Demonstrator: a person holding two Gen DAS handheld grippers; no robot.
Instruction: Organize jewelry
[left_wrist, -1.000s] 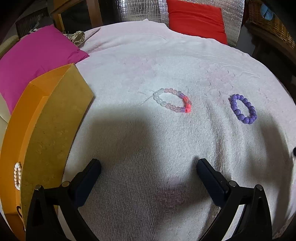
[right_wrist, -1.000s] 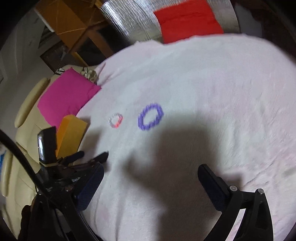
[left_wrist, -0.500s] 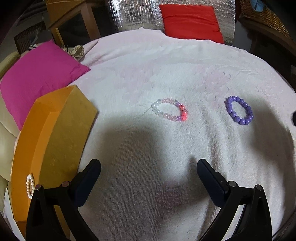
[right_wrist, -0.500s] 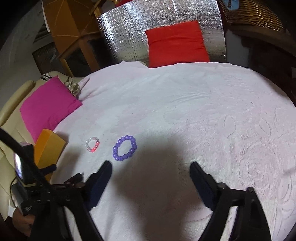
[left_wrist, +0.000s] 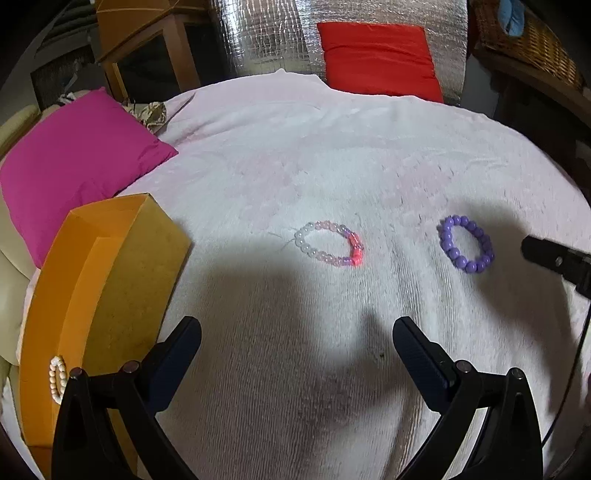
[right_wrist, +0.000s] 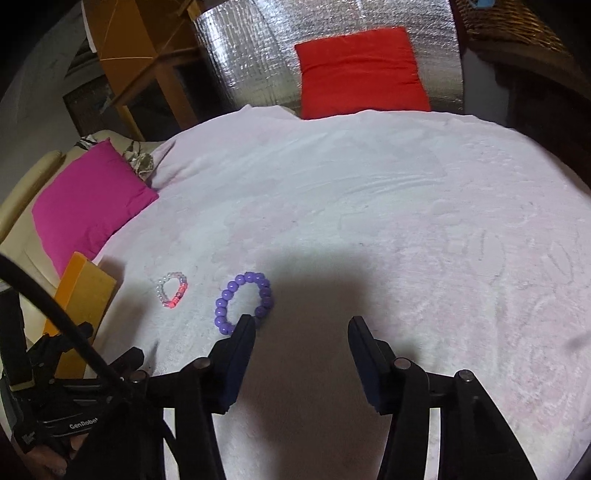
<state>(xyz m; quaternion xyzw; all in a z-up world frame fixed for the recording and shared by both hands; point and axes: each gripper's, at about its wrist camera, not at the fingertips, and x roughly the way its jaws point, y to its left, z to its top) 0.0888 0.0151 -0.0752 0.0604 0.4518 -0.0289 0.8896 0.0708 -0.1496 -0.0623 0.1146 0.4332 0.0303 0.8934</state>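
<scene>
A purple bead bracelet (left_wrist: 466, 243) (right_wrist: 243, 302) and a pink, white and red bead bracelet (left_wrist: 328, 244) (right_wrist: 171, 290) lie flat on the pale pink towel (left_wrist: 332, 177). An orange box (left_wrist: 85, 295) (right_wrist: 83, 299) stands at the left with a pearl bracelet (left_wrist: 58, 379) inside. My left gripper (left_wrist: 295, 341) is open and empty, short of the pink bracelet. My right gripper (right_wrist: 301, 332) is open and empty, its left fingertip (right_wrist: 243, 332) just at the purple bracelet's near edge. One right fingertip shows in the left wrist view (left_wrist: 543, 253).
A magenta cushion (left_wrist: 74, 162) lies at the left behind the box. A red cushion (left_wrist: 376, 59) leans on silver foil at the back. A wooden stand (right_wrist: 147, 55) is at the back left, a wicker basket (left_wrist: 528, 40) at the back right.
My right gripper has moved forward and down to the purple bracelet, and its jaws have narrowed. My left gripper has drawn back slightly; the bracelets have not moved.
</scene>
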